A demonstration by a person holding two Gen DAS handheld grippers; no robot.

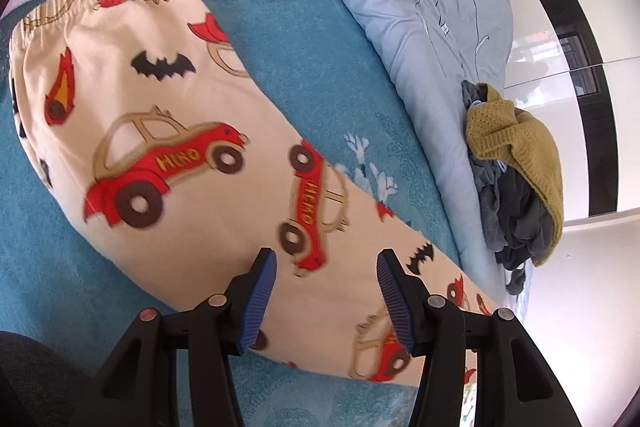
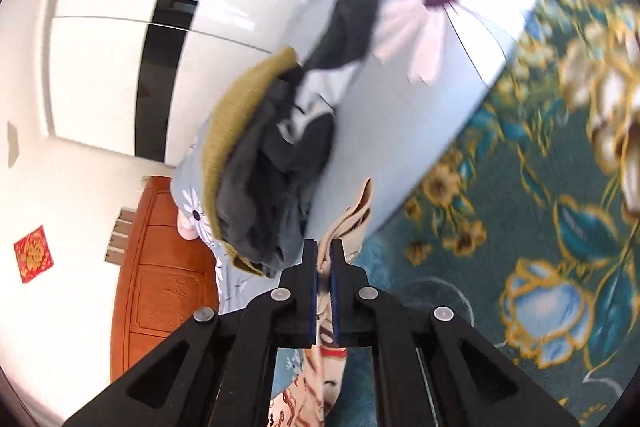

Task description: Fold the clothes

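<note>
Cream cotton car-print trousers [image 1: 168, 131] laid flat along teal bedspread [image 1: 304, 39], waistband far, leg end near. Left gripper [image 1: 326, 299] released, hovering astride the leg. Right gripper [image 2: 325, 263] clenched on a thin pinch of hem fabric [image 2: 352, 215]. Risks: hem slipping from so shallow a bite; lifted leg snagging the mustard-and-grey clothes pile [image 2: 256, 163] just beside.

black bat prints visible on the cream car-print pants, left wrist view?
2. One bat print sits near the waistband; another lies beside the right blue pad. More may be hidden under folds.
</note>
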